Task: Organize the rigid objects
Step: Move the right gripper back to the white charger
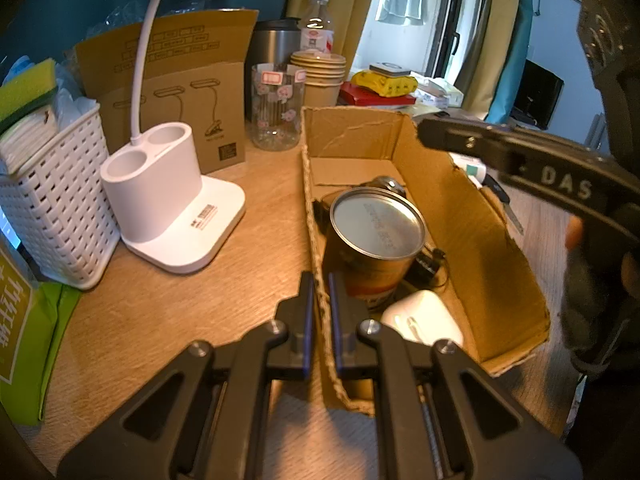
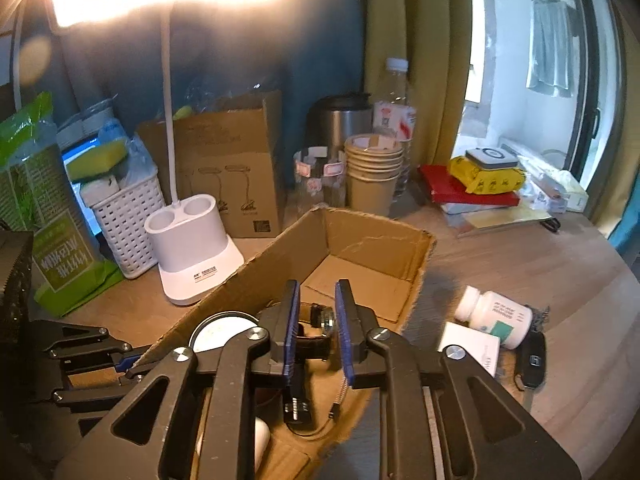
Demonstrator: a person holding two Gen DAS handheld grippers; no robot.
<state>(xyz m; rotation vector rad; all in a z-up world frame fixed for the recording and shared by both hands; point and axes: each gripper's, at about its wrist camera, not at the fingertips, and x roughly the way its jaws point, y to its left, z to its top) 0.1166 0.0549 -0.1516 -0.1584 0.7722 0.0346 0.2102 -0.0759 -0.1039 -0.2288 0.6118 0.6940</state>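
Observation:
An open cardboard box (image 1: 460, 220) lies on the wooden desk. Inside are a metal can (image 1: 376, 220), a white earbud case (image 1: 424, 320), a wristwatch (image 2: 325, 316) and a small black lock (image 2: 296, 404). My left gripper (image 1: 321, 300) is shut on the box's near left wall, and it shows low on the left in the right wrist view (image 2: 124, 364). My right gripper (image 2: 316, 320) hovers over the box, its blue pads a little apart with nothing pressed between them; the watch lies below. Outside the box on the right lie a white pill bottle (image 2: 494, 314), a small white carton (image 2: 472, 346) and a car key (image 2: 534, 360).
Left of the box stand a lit white desk lamp's base (image 1: 172, 200), a white basket (image 1: 52, 208) and a green packet (image 2: 60, 240). Behind are a lamp carton (image 1: 180, 92), a glass jar (image 1: 276, 108), stacked paper cups (image 1: 318, 76), a steel flask and a bottle. Books and a yellow pack (image 2: 486, 176) lie far right.

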